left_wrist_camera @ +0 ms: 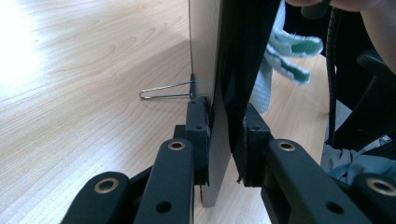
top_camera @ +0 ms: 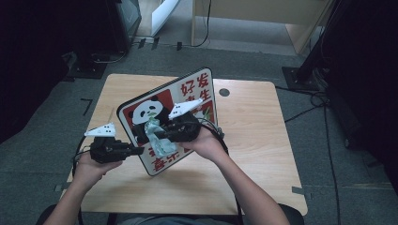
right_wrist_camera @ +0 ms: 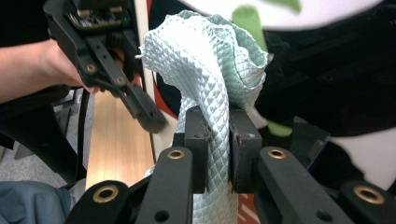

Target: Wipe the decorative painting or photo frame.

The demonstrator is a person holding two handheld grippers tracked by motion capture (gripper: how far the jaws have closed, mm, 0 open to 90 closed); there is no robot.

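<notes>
A panda sign board (top_camera: 187,93) with red characters stands tilted above the wooden table (top_camera: 253,131). My left gripper (top_camera: 139,150) is shut on the board's lower left edge; in the left gripper view the pads clamp the thin board edge (left_wrist_camera: 219,154) from both sides. My right gripper (top_camera: 162,134) is shut on a pale green waffle-weave cloth (top_camera: 158,139), pressed against the board's face over the panda. In the right gripper view the cloth (right_wrist_camera: 210,65) bunches above the jaws, and the left gripper (right_wrist_camera: 154,122) grips the board edge at left.
A wire stand (left_wrist_camera: 166,91) sticks out from the board's back onto the table. A round hole (top_camera: 224,92) sits in the tabletop at the far right. Cables (top_camera: 309,110) trail over the grey floor at right; dark equipment (top_camera: 84,56) stands at the far left.
</notes>
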